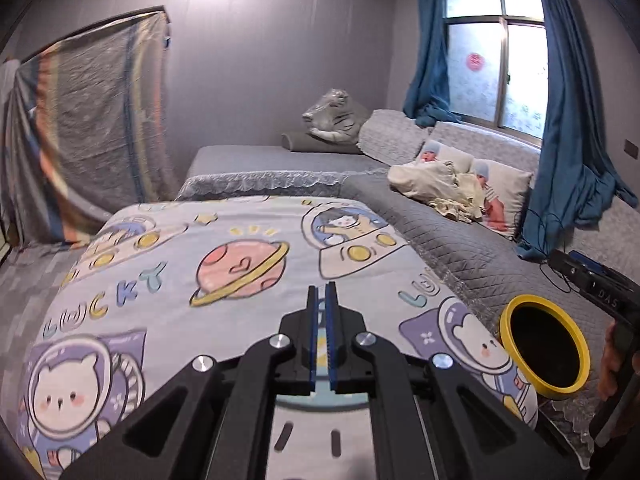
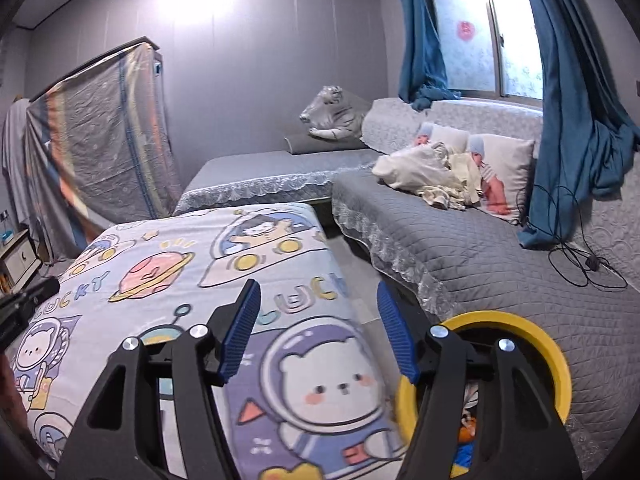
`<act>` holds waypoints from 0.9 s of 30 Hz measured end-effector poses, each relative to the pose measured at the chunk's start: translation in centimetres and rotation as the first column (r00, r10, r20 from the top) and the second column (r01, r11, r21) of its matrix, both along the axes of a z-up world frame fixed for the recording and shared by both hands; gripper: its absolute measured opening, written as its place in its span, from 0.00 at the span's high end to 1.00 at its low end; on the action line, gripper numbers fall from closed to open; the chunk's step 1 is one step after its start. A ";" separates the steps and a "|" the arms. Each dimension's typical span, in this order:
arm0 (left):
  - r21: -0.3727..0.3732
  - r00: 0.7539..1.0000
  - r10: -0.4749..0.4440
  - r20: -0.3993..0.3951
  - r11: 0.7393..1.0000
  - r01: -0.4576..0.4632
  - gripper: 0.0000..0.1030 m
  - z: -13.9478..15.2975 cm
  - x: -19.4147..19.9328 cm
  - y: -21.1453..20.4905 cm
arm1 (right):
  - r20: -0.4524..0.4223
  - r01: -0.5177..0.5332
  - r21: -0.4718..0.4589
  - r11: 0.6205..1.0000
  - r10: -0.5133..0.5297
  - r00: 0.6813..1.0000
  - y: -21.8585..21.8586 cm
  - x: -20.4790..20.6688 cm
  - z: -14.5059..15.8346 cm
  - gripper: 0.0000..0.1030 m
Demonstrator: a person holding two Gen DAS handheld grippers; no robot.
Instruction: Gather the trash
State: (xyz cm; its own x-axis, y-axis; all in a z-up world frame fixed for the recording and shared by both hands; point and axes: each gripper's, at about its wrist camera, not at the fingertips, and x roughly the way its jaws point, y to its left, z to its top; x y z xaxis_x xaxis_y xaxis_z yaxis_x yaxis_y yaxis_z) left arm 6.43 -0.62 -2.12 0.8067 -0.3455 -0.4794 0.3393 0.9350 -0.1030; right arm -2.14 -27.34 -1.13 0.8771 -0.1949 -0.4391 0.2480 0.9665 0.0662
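Observation:
A yellow-rimmed bin (image 1: 545, 349) stands at the right of a table covered with a cartoon space cloth (image 1: 224, 272). My left gripper (image 1: 322, 292) is shut and empty above the cloth, left of the bin. My right gripper (image 2: 316, 292) is open and empty over the cloth's right edge; the bin (image 2: 558, 356) is just below and right of it, partly hidden by its frame, with colourful items (image 2: 466, 432) inside. The right gripper's body (image 1: 600, 292) shows beside the bin in the left wrist view.
A grey quilted sofa (image 2: 480, 248) runs along the right with baby-print pillows (image 2: 500, 176), a cream blanket (image 2: 420, 176) and a black cable (image 2: 580, 264). A plush tiger (image 2: 332, 116) sits at the far corner. A cloth-draped cabinet (image 2: 104, 140) stands left. Blue curtains (image 2: 576, 100) hang by the window.

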 end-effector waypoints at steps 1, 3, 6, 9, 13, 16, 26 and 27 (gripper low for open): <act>-0.004 1.000 0.014 -0.003 1.000 -0.014 0.98 -0.3 -0.4 0.5 | 0.008 0.003 -0.007 1.000 -0.003 1.000 0.5 -0.2 -0.1 0.43; -0.002 0.999 0.043 0.006 0.999 -0.043 0.95 -0.6 -1.1 1.2 | 0.023 0.009 -0.031 0.999 -0.009 1.000 1.5 -0.4 -0.3 0.41; 0.005 0.997 0.069 0.032 0.998 -0.070 0.81 -0.9 -2.1 1.7 | 0.033 0.010 -0.058 0.998 -0.008 0.999 2.8 -0.8 -0.8 0.38; 0.002 0.991 0.099 0.085 0.995 -0.099 0.66 -0.7 -3.6 2.3 | 0.032 0.018 -0.054 0.998 -0.016 0.999 3.0 -1.1 -1.2 0.32; -0.027 0.985 0.125 0.120 0.992 -0.123 0.46 -0.1 -5.0 2.9 | 0.019 0.050 -0.030 0.998 -0.049 0.999 2.8 -1.4 -1.8 0.24; -0.031 0.978 0.152 0.145 0.988 -0.149 0.33 0.2 -5.7 3.1 | 0.041 0.086 -0.029 0.996 -0.084 0.996 2.8 -1.8 -1.9 0.10; -0.085 0.937 0.241 0.253 0.970 -0.226 0.08 1.3 -8.3 3.5 | 0.127 0.165 -0.077 0.983 -0.154 0.980 3.6 -3.2 -2.1 0.08; -0.085 0.936 0.247 0.253 0.969 -0.233 0.08 1.4 -8.3 3.4 | 0.148 0.164 -0.069 0.984 -0.152 0.977 3.6 -3.5 -2.1 0.08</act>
State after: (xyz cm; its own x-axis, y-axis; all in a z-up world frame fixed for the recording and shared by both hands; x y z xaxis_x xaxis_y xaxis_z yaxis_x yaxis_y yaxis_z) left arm -1.89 2.80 -0.77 0.9625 -0.1454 -0.2289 0.1271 0.9875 -0.0928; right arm -5.62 -23.73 -3.23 0.8845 -0.3656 -0.2898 0.3916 0.9194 0.0354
